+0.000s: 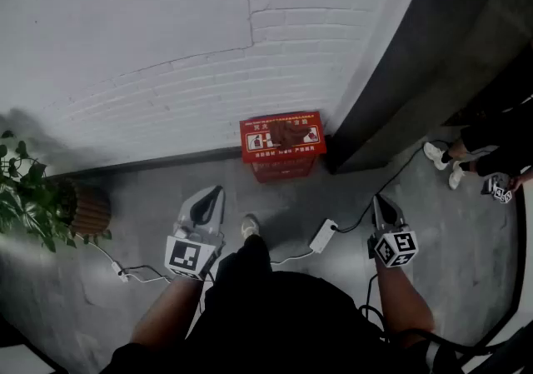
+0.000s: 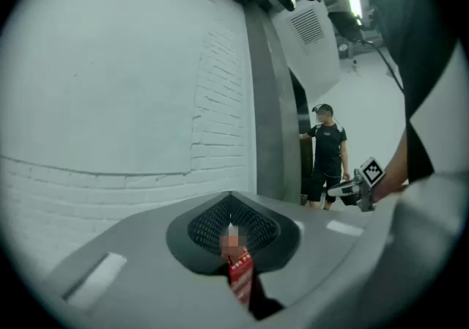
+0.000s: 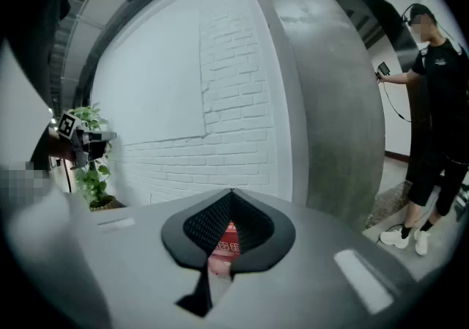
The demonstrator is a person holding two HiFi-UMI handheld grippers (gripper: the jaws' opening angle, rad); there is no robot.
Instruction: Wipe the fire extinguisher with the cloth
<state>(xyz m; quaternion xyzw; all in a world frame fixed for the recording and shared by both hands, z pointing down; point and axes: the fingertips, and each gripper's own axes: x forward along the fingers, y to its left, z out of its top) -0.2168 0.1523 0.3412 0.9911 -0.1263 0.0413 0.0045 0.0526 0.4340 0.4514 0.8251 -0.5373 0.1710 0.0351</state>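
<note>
White-painted brick wall (image 1: 125, 31) across the upper frame, grey concrete floor (image 1: 141, 197) below. Red fire extinguisher box (image 1: 283, 143) at frame centre, against the foot of the wall, with a dark patch on its lid too blurred to name. Left gripper (image 1: 215, 196) lower left of centre, clenched tip to tip, grasping nothing, well short of the box. Right gripper (image 1: 379, 204) at lower right, likewise clamped together and empty. Potted plant (image 1: 33, 197) at far left, white power strip (image 1: 323, 236) between the grippers, bystander's shoes (image 1: 441, 162) at right.
</note>
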